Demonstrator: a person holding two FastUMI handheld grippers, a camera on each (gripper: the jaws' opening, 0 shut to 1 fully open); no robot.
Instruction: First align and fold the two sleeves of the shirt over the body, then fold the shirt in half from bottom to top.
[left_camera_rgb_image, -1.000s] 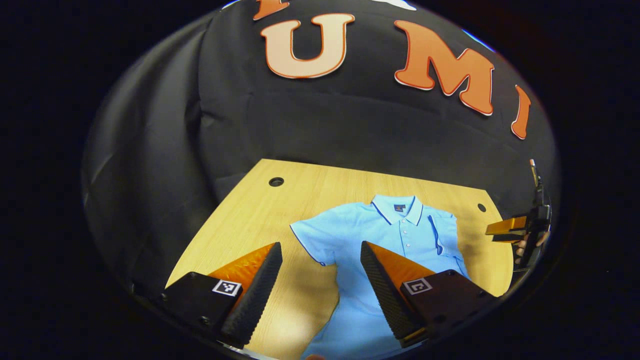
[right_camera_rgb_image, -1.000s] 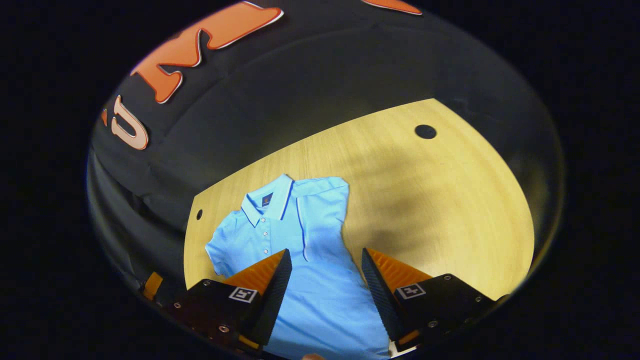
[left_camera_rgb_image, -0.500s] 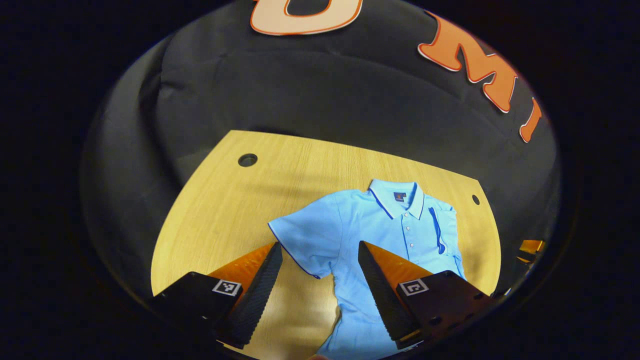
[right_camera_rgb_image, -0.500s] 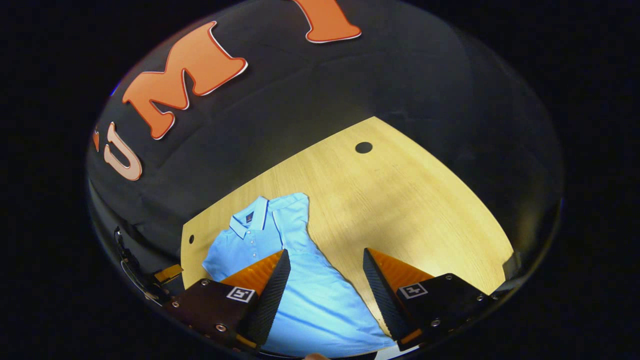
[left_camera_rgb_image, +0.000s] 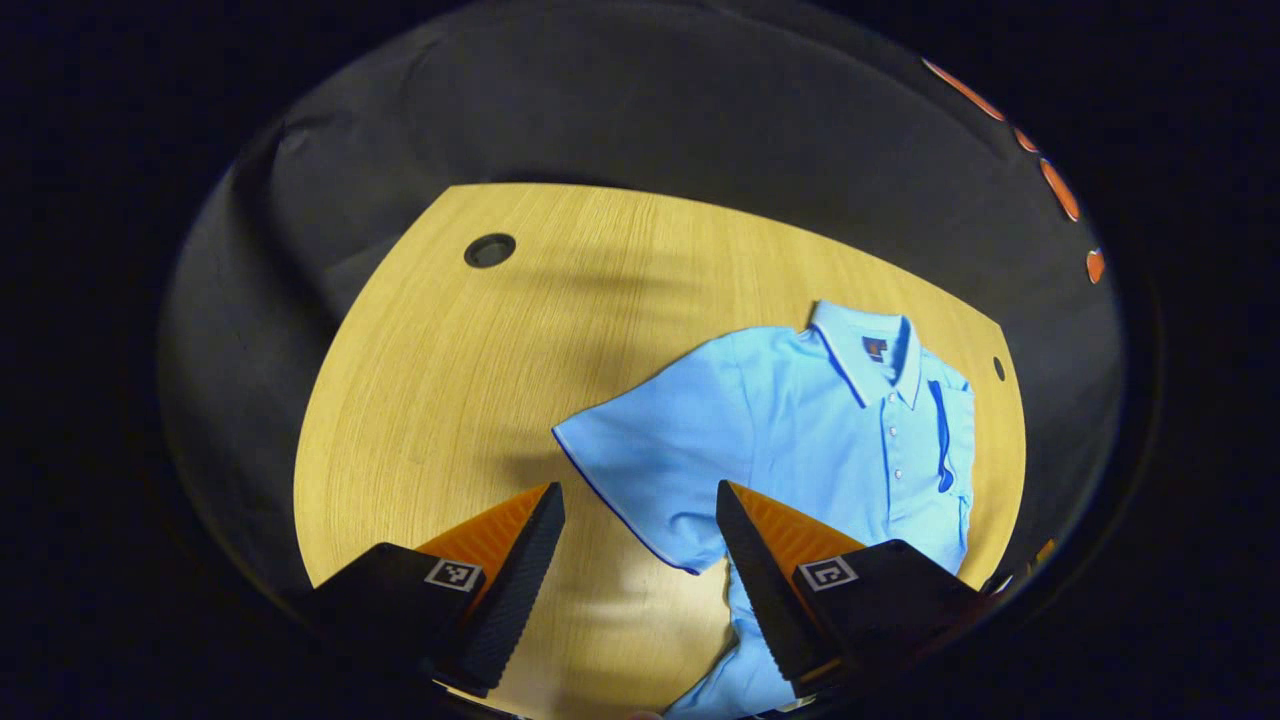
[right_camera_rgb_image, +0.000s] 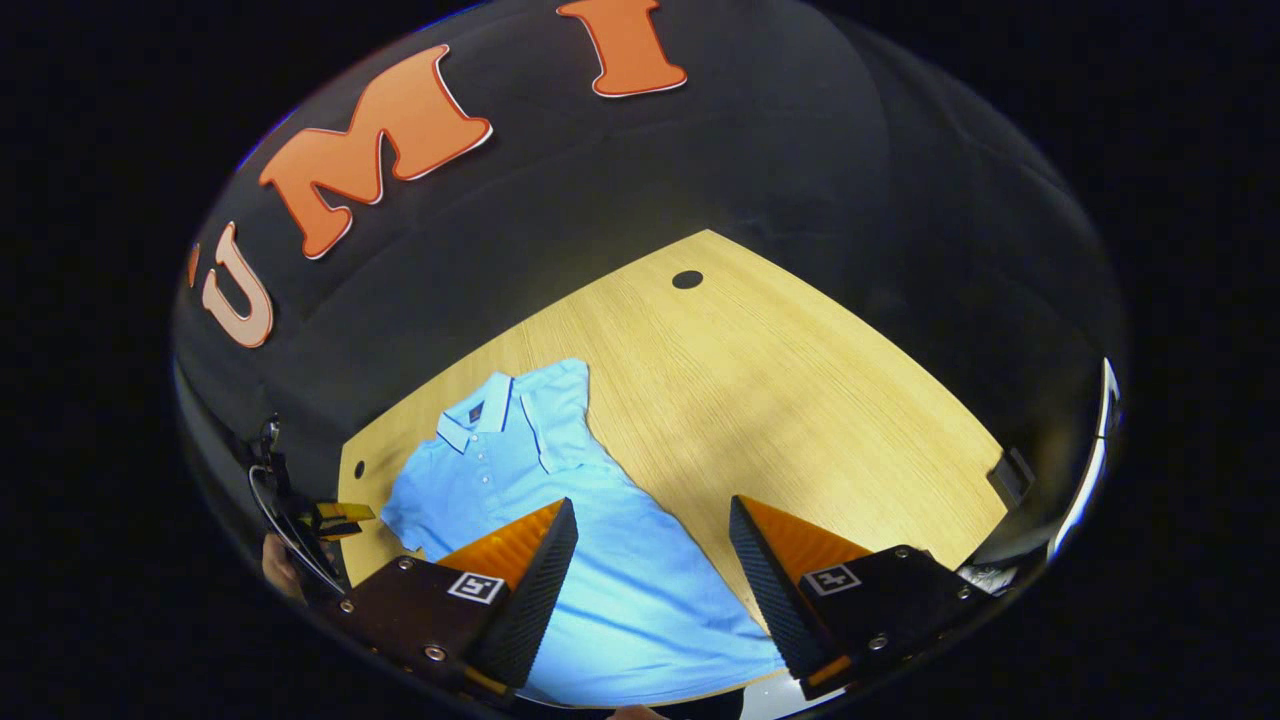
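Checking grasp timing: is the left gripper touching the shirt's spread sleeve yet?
Apart. The left gripper view shows the left gripper open above the sleeve, fingers not on cloth.

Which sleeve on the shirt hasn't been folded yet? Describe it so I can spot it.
On the light wooden table lies a sky-blue polo shirt. Its unfolded short sleeve fans out flat toward the bare tabletop, dark-piped at the hem; the other is already tucked over the body.

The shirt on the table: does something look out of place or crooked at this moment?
Nothing looks damaged. The light blue shirt lies flat but uneven: one sleeve is already folded over the body, the other sleeve is spread out on the table. The left gripper hangs open above that sleeve.
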